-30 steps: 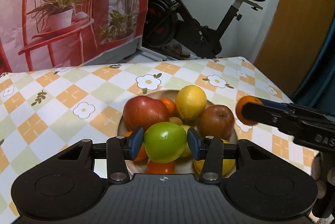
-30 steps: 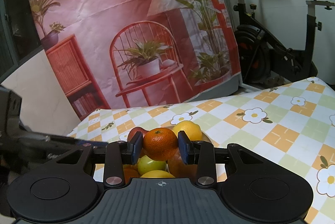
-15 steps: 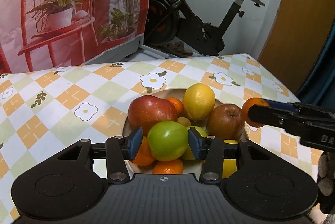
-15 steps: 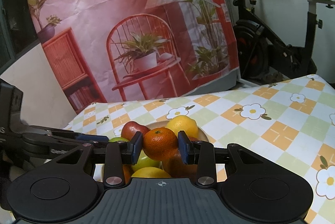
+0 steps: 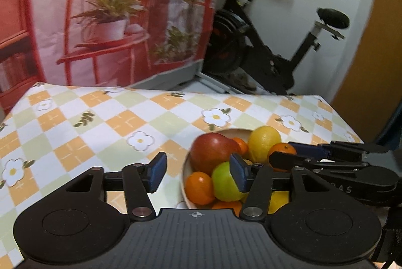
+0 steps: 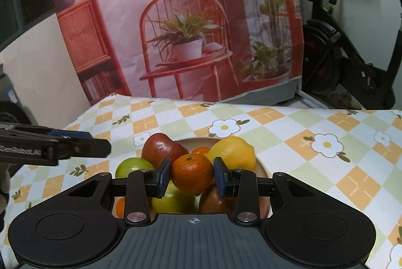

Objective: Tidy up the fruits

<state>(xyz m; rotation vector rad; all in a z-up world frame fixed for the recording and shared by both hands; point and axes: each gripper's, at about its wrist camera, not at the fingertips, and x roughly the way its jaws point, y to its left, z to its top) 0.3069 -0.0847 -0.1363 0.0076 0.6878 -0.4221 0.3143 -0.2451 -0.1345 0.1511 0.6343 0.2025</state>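
Now, the counter [image 6: 314,118] under its checked, flowered cloth carries one landmark, the pale bowl [image 6: 261,169], heaped almost full. Against the bowl's far rim sit a red apple [image 6: 162,149] and a lemon [image 6: 232,152], with a small orange [image 6: 201,150] tucked between them; a green apple [image 6: 132,167] lies on the side toward my left claw, and more apples and oranges are packed at the near rim, partly hidden.

My right claw [image 6: 192,177] is clamped on a mandarin [image 6: 192,176], held above the middle of the heap. To do this step well I judge I should lower it into a hollow between the fruits, part the pads slowly, and lift straight away, since a round fruit set on a crown could roll off the bowl.

My left claw [image 5: 196,174] stands apart, its jaws having just been opening, and nothing is between them; it hangs just beside the bowl's edge, its one pad crossing in front of the green apple.
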